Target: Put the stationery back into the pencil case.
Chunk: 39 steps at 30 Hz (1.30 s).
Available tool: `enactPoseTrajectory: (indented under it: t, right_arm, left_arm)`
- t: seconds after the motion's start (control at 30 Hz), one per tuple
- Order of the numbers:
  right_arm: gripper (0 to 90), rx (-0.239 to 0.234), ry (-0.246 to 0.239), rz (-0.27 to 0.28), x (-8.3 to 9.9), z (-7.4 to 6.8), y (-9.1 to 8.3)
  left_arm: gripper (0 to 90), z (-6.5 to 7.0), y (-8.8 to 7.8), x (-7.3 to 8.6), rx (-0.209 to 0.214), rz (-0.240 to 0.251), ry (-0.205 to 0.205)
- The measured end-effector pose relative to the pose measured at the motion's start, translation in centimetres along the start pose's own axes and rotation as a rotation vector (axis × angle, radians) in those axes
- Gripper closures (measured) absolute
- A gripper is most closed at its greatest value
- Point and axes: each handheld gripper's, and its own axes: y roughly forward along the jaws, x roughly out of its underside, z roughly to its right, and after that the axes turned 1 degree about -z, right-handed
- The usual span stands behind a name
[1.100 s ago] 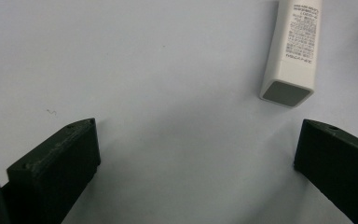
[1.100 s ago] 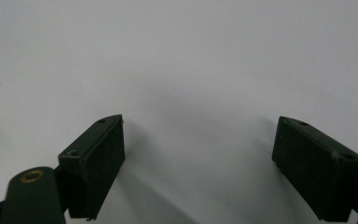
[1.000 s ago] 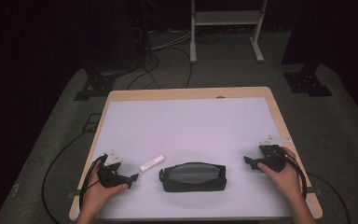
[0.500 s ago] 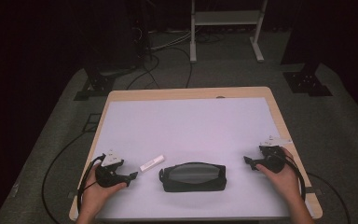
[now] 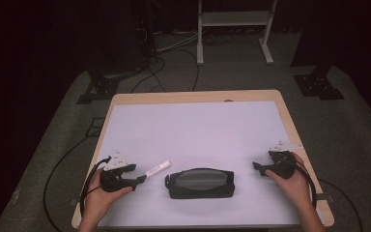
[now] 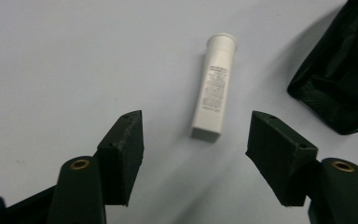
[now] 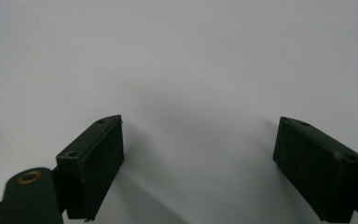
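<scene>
A small white tube (image 5: 158, 167) with printed text lies on the white table cover, just left of a black zip pouch (image 5: 200, 182). My left gripper (image 5: 142, 179) points at the tube's near end. In the left gripper view the tube (image 6: 214, 88) reaches back between the two jaw tips, and the pouch (image 6: 340, 79) is at the right. The jaws of my left gripper (image 6: 196, 120) have just been closing, but the pads stand apart from the tube. At the right of the table my right gripper (image 5: 258, 166) rests open, and the right gripper (image 7: 200, 126) has bare cover between its jaws.
The wooden table (image 5: 193, 96) carries a white cover over most of its top. Cables trail from both grippers off the near corners. Beyond the table are stand legs (image 5: 265, 53) and floor cables (image 5: 174, 46).
The left hand has lifted a little and edged toward the tube, and its jaws look narrower than before. The right hand, the tube and the pouch have not moved.
</scene>
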Motion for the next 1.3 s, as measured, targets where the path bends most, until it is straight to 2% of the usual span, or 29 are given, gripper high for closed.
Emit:
enactPoseTrajectory:
  t: [0.3,0.7,0.83,1.1,1.3]
  right_arm:
    - [14.8,0.001,0.0,0.0,0.0,0.0,0.0]
    - [14.8,0.001,0.0,0.0,0.0,0.0,0.0]
    - [14.8,0.0,0.0,0.0,0.0,0.0,0.0]
    - [14.8,0.001,0.001,0.0,0.0,0.0,0.0]
    - [14.8,0.0,0.001,0.0,0.0,0.0,0.0]
  left_arm:
    - [38.3,0.2,0.9,-1.3,0.027,0.007,0.028]
    - [41.9,0.2,2.6,-2.5,0.054,-0.02,0.067]
    - [41.9,0.1,3.4,-2.8,0.069,-0.03,0.061]
    - [43.6,0.1,4.7,-3.4,0.069,-0.065,0.093]
    - [47.8,0.3,5.6,-3.4,0.065,-0.071,0.112]
